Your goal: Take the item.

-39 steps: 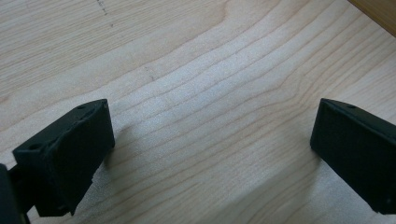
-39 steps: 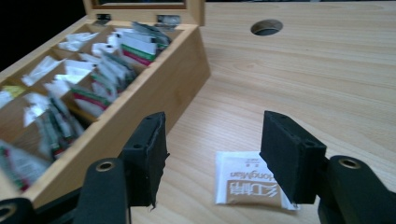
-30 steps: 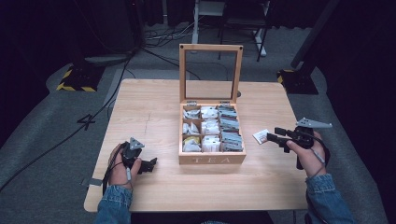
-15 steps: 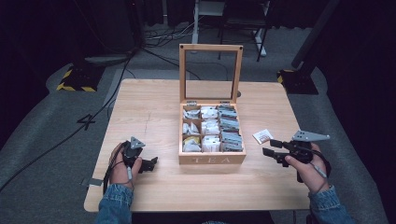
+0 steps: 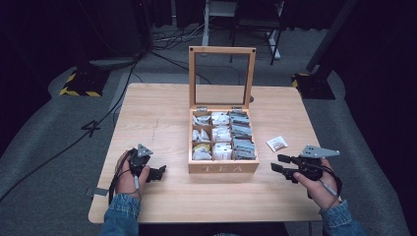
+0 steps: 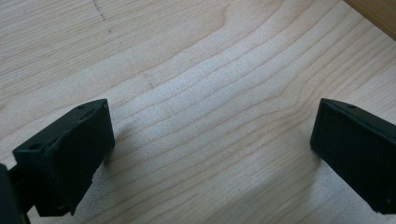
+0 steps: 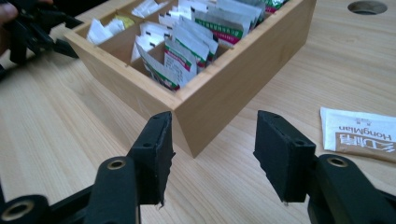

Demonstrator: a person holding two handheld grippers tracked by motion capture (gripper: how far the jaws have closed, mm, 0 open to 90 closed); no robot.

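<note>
**Two grippers wait by the tea box**

A wooden tea box [image 5: 223, 167] sits in the middle of the table [image 5: 162, 118]. Its lid [image 5: 222, 76] stands straight up at the back. Inside, the box has small sections full of tea bags [image 5: 221, 135]. The word TEA is on its front wall.

The right gripper [image 5: 278, 163] is on the right side of the box, near its front corner. A hand [image 5: 319, 184] holds it just above the table, and it points toward the box. In the right gripper view, its two black jaws stand apart with nothing between them. They have just been closing a little, but there is a clear gap. The corner of the box [image 7: 196, 107] shows beyond that gap, close but not touching.

One tea bag packet [image 5: 277, 143] lies flat on the table by itself. It is to the right of the box, just beyond the right gripper. In the right gripper view the packet [image 7: 359, 133] lies off to the side of the jaws.

The left gripper [image 5: 160, 172] is on the left side of the box, near the front edge of the table. A hand [image 5: 129, 177] holds it low. In the left gripper view, its jaws are wide apart, with bare wood between them. It holds nothing.
</note>
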